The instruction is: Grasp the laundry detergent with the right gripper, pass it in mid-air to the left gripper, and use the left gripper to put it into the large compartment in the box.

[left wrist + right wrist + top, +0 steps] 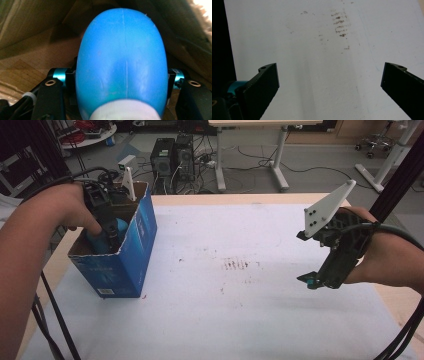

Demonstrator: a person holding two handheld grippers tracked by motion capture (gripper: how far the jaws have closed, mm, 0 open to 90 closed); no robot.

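Blue bottle point(121, 60) is pinched by the left claw point(111, 231) inside the box point(131, 255); right claw point(329, 82) spread wide.

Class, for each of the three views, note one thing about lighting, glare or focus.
High view: even light, with the box interior shaded. Left gripper view: blue object close, soft-focused, dim cardboard around. Right gripper view: bright white table cover, faint shadow streak.

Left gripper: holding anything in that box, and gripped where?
Left gripper grips a blue rounded object across its two sides, inside the blue cardboard box. Right gripper is open, holding nothing.
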